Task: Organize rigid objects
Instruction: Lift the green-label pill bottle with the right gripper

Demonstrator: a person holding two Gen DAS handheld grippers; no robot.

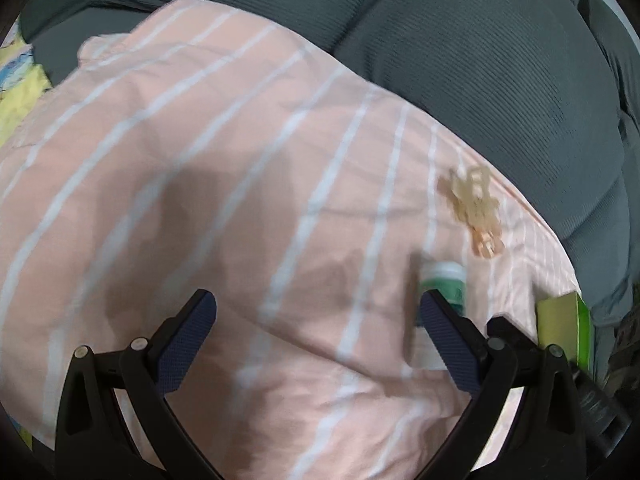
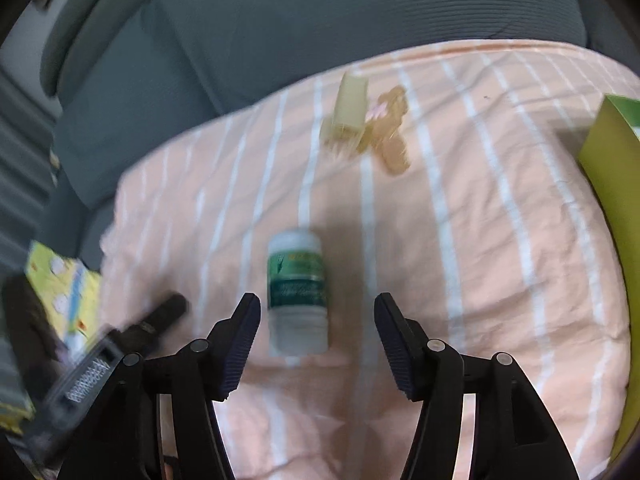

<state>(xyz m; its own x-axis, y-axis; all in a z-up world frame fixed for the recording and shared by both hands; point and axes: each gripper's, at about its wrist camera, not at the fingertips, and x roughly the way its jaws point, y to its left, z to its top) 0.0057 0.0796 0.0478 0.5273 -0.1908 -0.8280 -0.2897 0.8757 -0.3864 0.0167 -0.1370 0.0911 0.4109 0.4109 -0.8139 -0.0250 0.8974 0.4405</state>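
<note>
Your right gripper (image 2: 316, 312) hangs with its two fingers spread apart and nothing between the pads, just above the near end of one white plastic bottle with a green label (image 2: 298, 292), which lies on its side on the peach cloth with white stripes (image 2: 480, 208); the bottle sits nearer the left finger than the right and you are not touching it. Your left gripper (image 1: 318, 310) is also spread wide and holds nothing; in its view the same bottle (image 1: 444, 280) peeks out just beyond its right finger. Farther back on the cloth you have a small cluster of hair clips: one pale cream rectangular claw clip (image 2: 348, 114) and one translucent tan claw clip (image 2: 392, 136), touching or very nearly so; blur keeps me from telling whether a third small pinkish piece there is separate. One yellow-green cardboard box (image 2: 612, 184) stands at the right edge of the cloth, well apart from the bottle. One black folded umbrella (image 2: 132, 332) lies at the left, beside one yellow patterned fabric (image 2: 68, 280). The cloth rests against grey-green ribbed sofa cushions (image 2: 320, 12).
</note>
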